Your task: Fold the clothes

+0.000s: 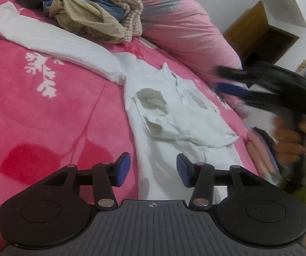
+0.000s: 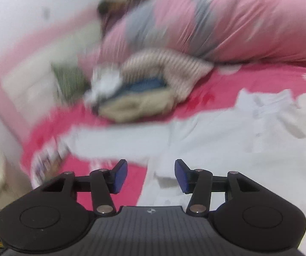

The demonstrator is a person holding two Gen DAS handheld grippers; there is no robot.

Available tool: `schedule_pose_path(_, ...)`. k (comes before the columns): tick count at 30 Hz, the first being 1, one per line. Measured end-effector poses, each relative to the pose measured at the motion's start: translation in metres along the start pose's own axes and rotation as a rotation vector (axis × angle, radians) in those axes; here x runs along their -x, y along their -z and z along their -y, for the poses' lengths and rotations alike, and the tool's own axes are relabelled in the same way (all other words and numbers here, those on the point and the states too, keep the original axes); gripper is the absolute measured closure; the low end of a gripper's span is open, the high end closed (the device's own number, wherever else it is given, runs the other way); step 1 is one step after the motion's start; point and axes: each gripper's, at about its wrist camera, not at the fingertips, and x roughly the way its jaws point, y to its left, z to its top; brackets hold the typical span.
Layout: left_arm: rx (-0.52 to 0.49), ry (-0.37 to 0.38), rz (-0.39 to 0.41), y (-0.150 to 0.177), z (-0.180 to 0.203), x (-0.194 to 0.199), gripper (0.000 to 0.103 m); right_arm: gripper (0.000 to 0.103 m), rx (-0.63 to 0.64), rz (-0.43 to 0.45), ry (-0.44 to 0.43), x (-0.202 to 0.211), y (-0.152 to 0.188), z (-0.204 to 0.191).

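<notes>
Left gripper (image 1: 153, 168) sat jaws apart, empty, over the white shirt's (image 1: 174, 115) hem; right gripper (image 2: 151, 176) was released too. Shirt lay flat on the pink bedspread (image 1: 46, 106). Looked light and floppy, so I'd pinch a sleeve or hem.

One white shirt (image 1: 170, 115) lies spread on one pink bedspread (image 1: 46, 111). One pile of clothes (image 1: 93, 12) sits behind it, beside one rolled pink quilt (image 1: 180, 27). Two grippers: left gripper (image 1: 153, 168), right gripper (image 2: 151, 176).
</notes>
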Motion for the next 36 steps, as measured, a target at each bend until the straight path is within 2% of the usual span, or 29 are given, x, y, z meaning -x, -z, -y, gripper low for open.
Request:
schedule_pose_path(2, -0.014, 0.006, 0.002, -0.005, 0.003, -0.005, 0.053, 0.05, -0.089, 0.081, 0.0, 0.038, 0.003, 0.021)
schedule_pose_path(5, -0.064, -0.001, 0.0, -0.015, 0.017, -0.018, 0.053, 0.05, -0.228, 0.162, 0.042, 0.078, 0.027, 0.057)
schedule_pose_path(10, -0.194, -0.022, -0.003, -0.039, 0.05, -0.037, 0.053, 0.052, -0.426, 0.202, 0.178, 0.118, 0.082, 0.116)
schedule_pose_path(14, -0.289, -0.044, -0.024, -0.059, 0.078, -0.058, 0.053, 0.056, -0.557, 0.219, 0.23, 0.134, 0.107, 0.162)
schedule_pose_path(16, -0.306, -0.052, -0.048, -0.068, 0.091, -0.074, 0.053, 0.058, -0.59, 0.234, 0.237, 0.137, 0.111, 0.183)
schedule_pose_path(22, -0.393, -0.061, -0.116, -0.089, 0.137, -0.124, 0.053, 0.062, -0.547, 0.263, 0.239, 0.134, 0.084, 0.239)
schedule_pose_path(27, -0.48, -0.011, -0.175, -0.111, 0.195, -0.183, 0.052, 0.062, -0.477, 0.29, 0.249, 0.118, 0.062, 0.291)
schedule_pose_path(32, -0.557, 0.016, -0.268, -0.122, 0.252, -0.267, 0.05, 0.066, -0.554, 0.317, 0.15, 0.089, 0.067, 0.341)
schedule_pose_path(34, -0.569, 0.029, -0.329, -0.119, 0.27, -0.304, 0.049, 0.07, -0.578, 0.321, 0.098, 0.078, 0.073, 0.353)
schedule_pose_path(36, -0.577, 0.042, -0.401, -0.113, 0.283, -0.339, 0.048, 0.072, -0.554, 0.314, 0.081, 0.07, 0.079, 0.355)
